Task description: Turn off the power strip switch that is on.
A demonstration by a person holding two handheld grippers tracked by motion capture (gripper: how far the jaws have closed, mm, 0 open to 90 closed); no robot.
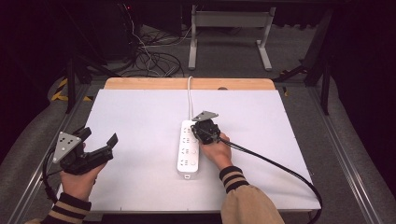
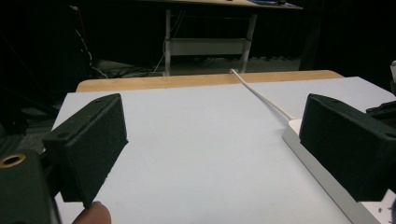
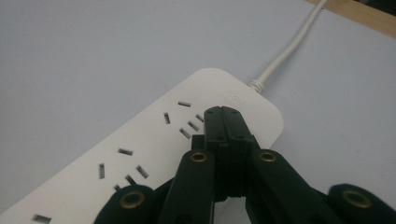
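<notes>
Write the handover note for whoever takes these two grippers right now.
Right gripper: jaws shut, empty, tips over the socket end of the power strip nearest its cord; whether they touch it is unclear.
Left gripper: jaws open, empty, near the table's left edge, apart from the strip.
Strip lies flat mid-table, cord running off the far edge.
Nothing is plugged in. Remaining: whatever the right jaws are to do at that end.

Dim lab or workshop, white-topped table (image 1: 140,112), tangled floor cables (image 1: 149,58), metal bench frame (image 1: 231,21)
</notes>
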